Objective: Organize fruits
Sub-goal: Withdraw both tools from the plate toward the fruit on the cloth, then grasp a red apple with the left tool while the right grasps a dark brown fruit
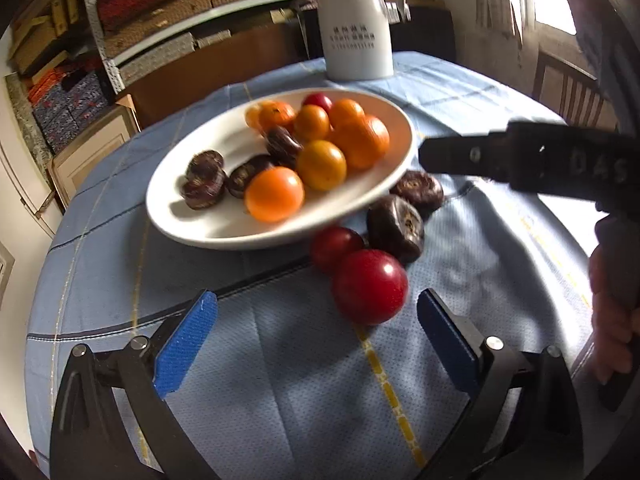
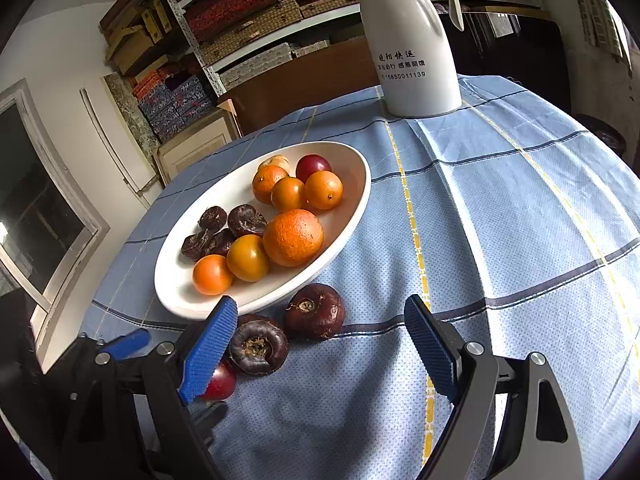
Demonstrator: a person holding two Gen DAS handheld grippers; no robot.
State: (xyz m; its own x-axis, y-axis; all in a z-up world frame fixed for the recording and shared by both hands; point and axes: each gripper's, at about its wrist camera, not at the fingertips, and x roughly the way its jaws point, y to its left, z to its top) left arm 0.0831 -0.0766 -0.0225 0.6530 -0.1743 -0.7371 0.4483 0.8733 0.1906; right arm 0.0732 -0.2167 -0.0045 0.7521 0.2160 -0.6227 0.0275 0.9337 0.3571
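Both grippers, left (image 1: pixel 316 308) and right (image 2: pixel 320 320), hang with jaws apart, empty. Mid-frame, the plate (image 1: pixel 192 216) holds fruit; a red fruit (image 1: pixel 370 286) lies below it.

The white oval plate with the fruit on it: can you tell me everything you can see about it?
The white plate is a shallow oval dish, glossy like glazed ceramic, lying flat on the blue checked tablecloth. It holds a large orange, several smaller orange fruits, one dark red fruit at the far end, and a cluster of dark brown wrinkled ones. More fruit lies on the cloth just off its near rim. Neither gripper touches it. A white jug stands behind it.
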